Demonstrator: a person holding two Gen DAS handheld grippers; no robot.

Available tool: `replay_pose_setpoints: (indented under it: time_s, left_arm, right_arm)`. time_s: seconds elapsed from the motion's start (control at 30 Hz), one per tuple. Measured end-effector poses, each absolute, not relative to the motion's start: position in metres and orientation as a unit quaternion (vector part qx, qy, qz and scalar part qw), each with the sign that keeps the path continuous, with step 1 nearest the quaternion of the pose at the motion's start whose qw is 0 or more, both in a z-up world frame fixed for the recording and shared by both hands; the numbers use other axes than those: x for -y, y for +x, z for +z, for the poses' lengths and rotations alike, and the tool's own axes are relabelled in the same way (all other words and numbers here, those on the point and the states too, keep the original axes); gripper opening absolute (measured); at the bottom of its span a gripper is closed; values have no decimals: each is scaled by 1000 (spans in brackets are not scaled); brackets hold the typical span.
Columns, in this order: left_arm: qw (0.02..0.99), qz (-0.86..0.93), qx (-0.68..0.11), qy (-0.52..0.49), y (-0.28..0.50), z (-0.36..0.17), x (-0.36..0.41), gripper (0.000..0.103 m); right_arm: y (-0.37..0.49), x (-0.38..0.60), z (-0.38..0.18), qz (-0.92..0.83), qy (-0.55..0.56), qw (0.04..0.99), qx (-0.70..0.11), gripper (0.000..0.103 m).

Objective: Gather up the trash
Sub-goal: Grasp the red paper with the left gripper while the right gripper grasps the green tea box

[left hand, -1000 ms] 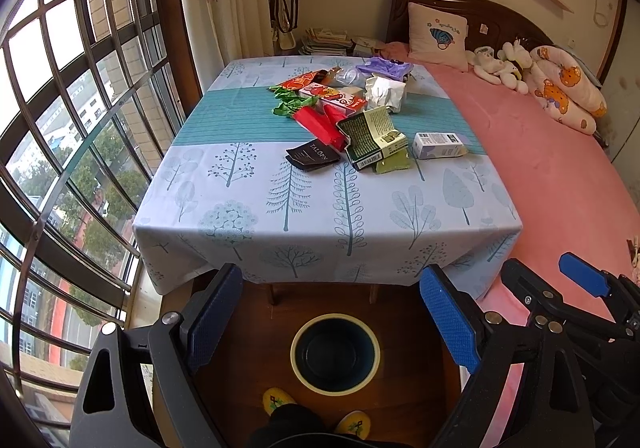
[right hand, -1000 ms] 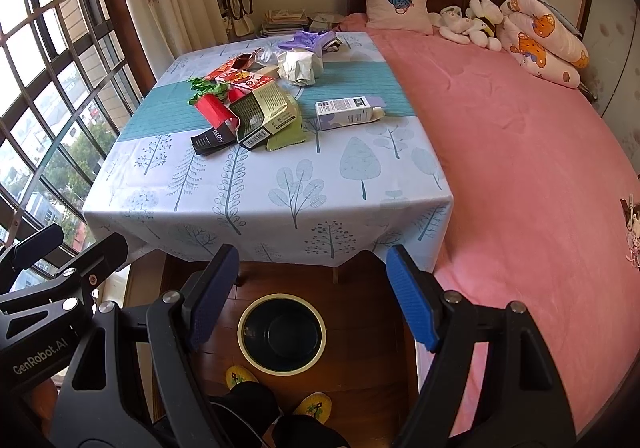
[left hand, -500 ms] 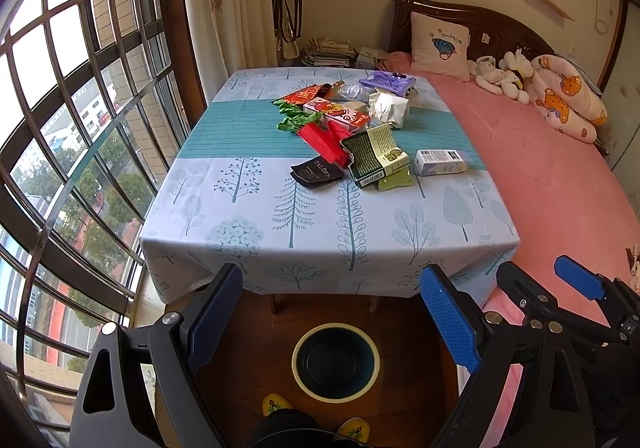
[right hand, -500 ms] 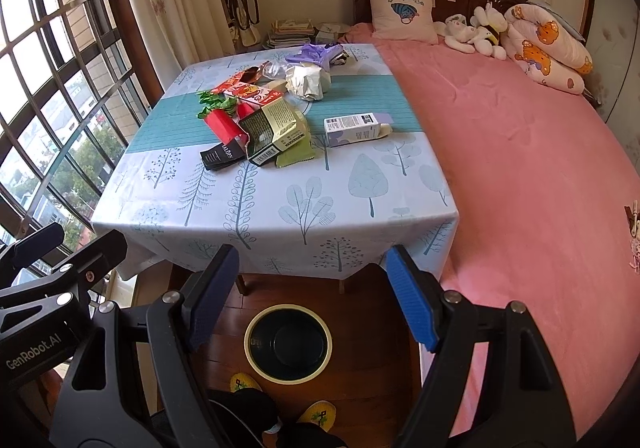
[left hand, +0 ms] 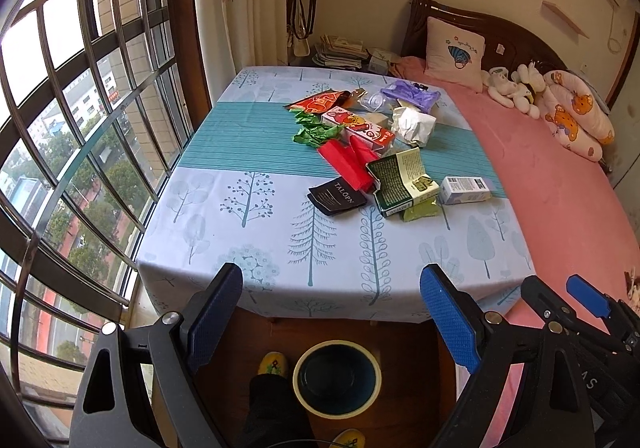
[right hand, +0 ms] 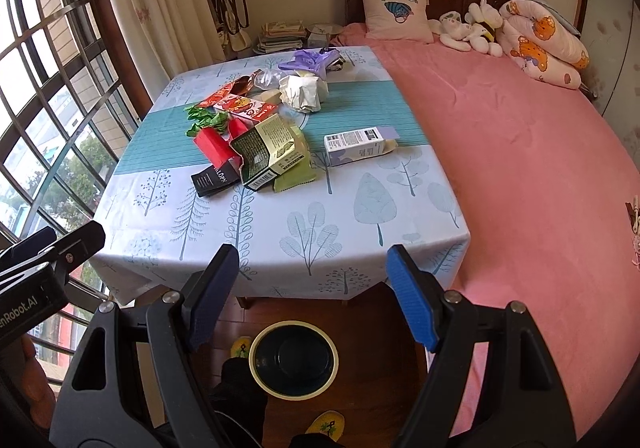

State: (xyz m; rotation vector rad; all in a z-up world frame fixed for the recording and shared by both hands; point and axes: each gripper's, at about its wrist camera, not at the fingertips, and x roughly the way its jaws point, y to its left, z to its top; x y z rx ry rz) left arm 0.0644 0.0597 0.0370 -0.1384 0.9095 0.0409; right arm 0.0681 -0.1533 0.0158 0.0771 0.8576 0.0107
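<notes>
Only the right wrist view shows the left gripper (right hand: 40, 248) from outside, at the left edge by the barred window (right hand: 48, 80); the left wrist view in turn catches the right gripper's blue tips (left hand: 588, 296) at its right edge. Both grippers, left gripper (left hand: 332, 312) and right gripper (right hand: 312, 288), have their fingers spread wide and hold nothing.

The trash lies in a loose heap on the far half of the tree-printed tablecloth (left hand: 248, 232): a black flat packet (left hand: 337, 199), a torn green-and-cream carton (left hand: 400, 180), a small white-and-lilac box (left hand: 464, 190) lying apart to the right, red folded paper (left hand: 344, 160), crumpled green wrapper (left hand: 314, 130), a red snack box (left hand: 358, 124), a crumpled white paper ball (left hand: 412, 124) and a purple plastic bag (left hand: 410, 92).

A round dark bin with a pale yellow rim (left hand: 337, 378) stands on the wooden floor below the table's near edge, beside the person's yellow slippers (right hand: 326, 422). The near half of the cloth is bare; the pink bed (right hand: 520, 152) touches the table's right side.
</notes>
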Motion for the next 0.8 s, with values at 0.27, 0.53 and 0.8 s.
replay_pose_setpoints:
  time_s: [0.27, 0.53, 0.8]
  left_arm:
    - [873, -41, -482, -57, 173, 22, -104, 92]
    - [836, -113, -535, -53, 284, -14, -133, 91]
    - [788, -142, -594, -76, 363, -78, -145, 87]
  right_arm:
    - [145, 127, -4, -14, 78, 893, -444, 73]
    - [226, 109, -54, -45, 151, 860, -486, 67]
    - [292, 119, -108, -96, 225, 827, -506, 66]
